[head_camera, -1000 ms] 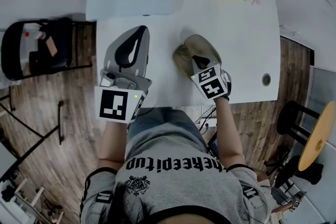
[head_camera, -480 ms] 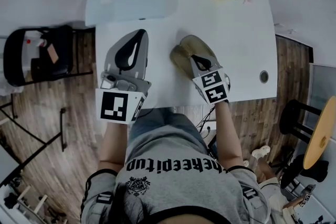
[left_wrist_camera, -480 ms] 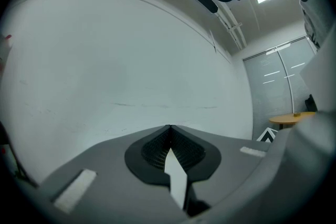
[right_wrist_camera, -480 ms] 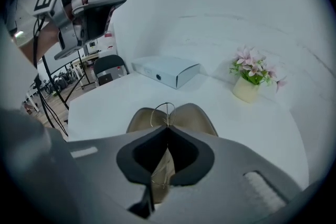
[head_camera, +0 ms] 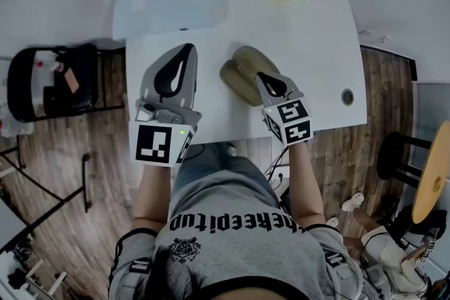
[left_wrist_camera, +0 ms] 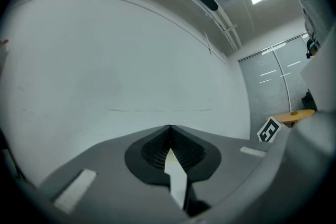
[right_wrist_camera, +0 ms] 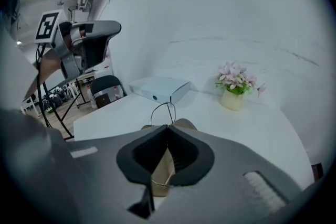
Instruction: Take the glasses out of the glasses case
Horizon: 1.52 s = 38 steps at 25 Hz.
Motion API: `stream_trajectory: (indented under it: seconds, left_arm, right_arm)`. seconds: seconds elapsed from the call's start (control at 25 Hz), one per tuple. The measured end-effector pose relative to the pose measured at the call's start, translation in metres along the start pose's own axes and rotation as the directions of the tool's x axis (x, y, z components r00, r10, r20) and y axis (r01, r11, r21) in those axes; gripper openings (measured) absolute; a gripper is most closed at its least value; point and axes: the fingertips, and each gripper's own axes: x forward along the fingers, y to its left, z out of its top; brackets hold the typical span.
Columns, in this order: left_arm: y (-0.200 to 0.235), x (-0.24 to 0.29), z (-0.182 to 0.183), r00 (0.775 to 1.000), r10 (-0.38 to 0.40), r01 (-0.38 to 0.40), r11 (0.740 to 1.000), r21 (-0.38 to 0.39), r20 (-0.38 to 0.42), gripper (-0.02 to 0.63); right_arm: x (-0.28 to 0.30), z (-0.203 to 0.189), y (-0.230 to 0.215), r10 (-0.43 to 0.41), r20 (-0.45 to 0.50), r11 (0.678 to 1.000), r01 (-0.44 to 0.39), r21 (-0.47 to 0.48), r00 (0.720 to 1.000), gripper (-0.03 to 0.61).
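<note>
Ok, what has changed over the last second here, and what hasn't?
The right gripper has drawn up and back out of the open glasses case, its jaws shut on the thin wire-framed glasses, which stick out past the jaw tips. The case stays open on the white table. The left gripper stays shut and empty to its left.

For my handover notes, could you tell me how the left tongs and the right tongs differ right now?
The left tongs grip nothing; the right tongs pinch the wire glasses. The left tongs point level at the wall; the right tongs tilt down over the open glasses case. Both are shut.
</note>
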Motion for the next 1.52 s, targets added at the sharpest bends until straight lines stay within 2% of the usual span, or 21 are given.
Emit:
stream_trajectory:
  seconds: [0.64,1.08,1.52]
  left_arm:
    - [-0.037,-0.024,0.020,0.999,-0.016,0.015,0.999,0.029,0.042,0.018]
    - [-0.061,-0.041,0.032,0.998,-0.023,0.020,0.998,0.053,0.063,0.018]
    - [-0.082,-0.057,0.039,0.995,-0.053,0.048,0.997,0.065,0.079,0.020]
  right_arm:
    - [-0.065,0.031,0.003,-0.046,0.198,0.999,0.041,0.028,0.979,0.005]
    - [-0.117,0.047,0.004,-0.096,0.319,0.995,0.085,0.048,0.943,0.005]
    - [-0.167,0.060,0.012,-0.145,0.424,0.989,0.129,0.065,0.894,0.005]
